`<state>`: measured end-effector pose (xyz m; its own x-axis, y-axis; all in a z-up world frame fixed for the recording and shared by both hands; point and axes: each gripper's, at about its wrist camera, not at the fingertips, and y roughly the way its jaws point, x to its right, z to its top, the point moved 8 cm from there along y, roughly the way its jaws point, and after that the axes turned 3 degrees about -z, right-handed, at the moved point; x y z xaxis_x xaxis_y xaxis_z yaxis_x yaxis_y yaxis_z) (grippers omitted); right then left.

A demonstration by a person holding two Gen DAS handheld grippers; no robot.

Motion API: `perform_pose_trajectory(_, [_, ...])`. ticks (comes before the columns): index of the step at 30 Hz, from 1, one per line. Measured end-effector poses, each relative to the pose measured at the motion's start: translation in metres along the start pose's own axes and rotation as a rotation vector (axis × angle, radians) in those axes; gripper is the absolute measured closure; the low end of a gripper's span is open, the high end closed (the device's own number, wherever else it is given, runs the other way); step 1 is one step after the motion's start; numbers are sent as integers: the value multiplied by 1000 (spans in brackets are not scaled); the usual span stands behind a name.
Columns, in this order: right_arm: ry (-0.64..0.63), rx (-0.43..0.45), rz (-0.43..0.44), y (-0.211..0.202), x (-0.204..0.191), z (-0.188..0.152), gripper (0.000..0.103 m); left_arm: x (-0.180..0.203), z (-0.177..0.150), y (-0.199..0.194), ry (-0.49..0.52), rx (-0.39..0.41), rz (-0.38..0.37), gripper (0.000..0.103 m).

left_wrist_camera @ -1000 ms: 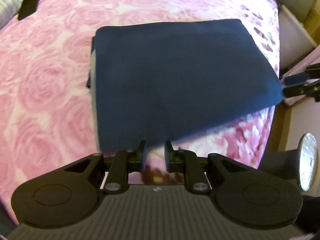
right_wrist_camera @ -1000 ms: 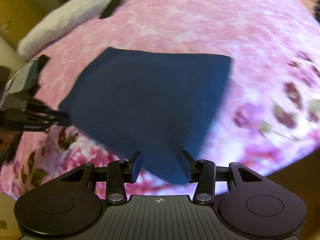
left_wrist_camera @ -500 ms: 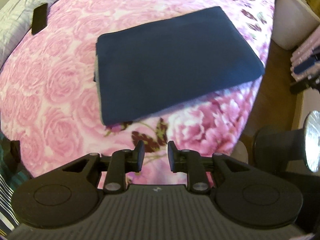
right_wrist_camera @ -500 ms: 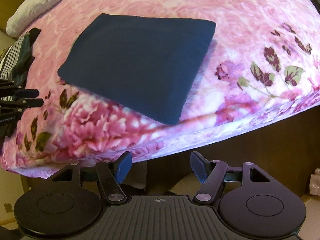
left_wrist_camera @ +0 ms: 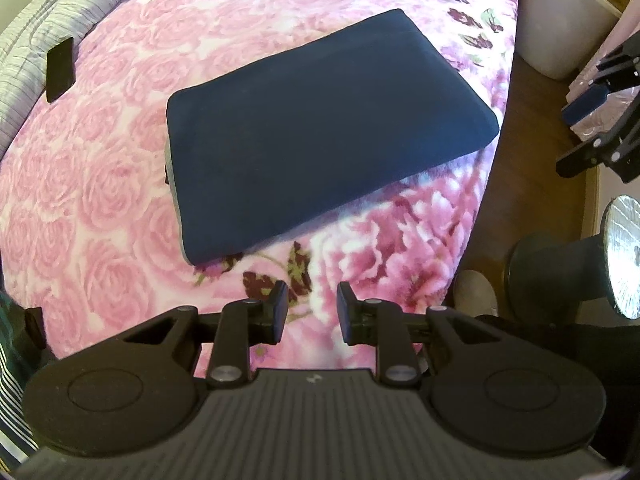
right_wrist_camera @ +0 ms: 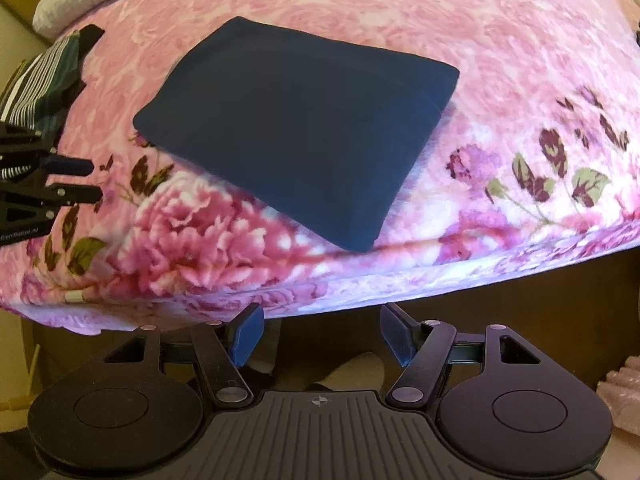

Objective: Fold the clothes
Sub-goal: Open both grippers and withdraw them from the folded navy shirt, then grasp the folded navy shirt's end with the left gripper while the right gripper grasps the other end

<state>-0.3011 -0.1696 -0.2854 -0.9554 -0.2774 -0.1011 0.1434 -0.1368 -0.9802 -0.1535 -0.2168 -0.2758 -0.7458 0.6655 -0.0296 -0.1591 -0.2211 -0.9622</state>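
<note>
Hand-held gripper (right_wrist_camera: 320, 336) fingertips over unseen floor

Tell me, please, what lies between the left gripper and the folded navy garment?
Only bare floral bedspread. In the left wrist view, nothing sits between the left gripper and the folded navy garment.

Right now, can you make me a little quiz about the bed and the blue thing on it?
1. True or false: the blue cloth lies folded flat on the pink blanket.
2. What dark flat thing lies near the far edge of the bed? A) a phone B) a shoe C) a cup
3. Fill in: the left tongs and right tongs hold ____.

Key: 1 true. 2 A. 3 nothing; both are open, clear of the cloth.
</note>
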Motion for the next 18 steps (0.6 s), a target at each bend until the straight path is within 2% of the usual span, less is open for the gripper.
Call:
perform_pose_trajectory(4, [-32,6,-14,1,-4,4,35,-2,4,0,15,15,6,81])
perform_pose_trajectory(7, [-84,42,-38,0,-10,9,35,-1,9,1,63,51,15,76])
perform_pose_trajectory(9, [-142,77,-53,-1,-16,12,35,2,12,2,128,82,27,66])
perform_pose_trajectory(13, [-290,114,-91,9,-30,13,35,11,17,10,282,142,47,65])
perform_pose_trajectory(18, [-504,167,-154,31,-47,9,35,18,20,33,456,172,79,64])
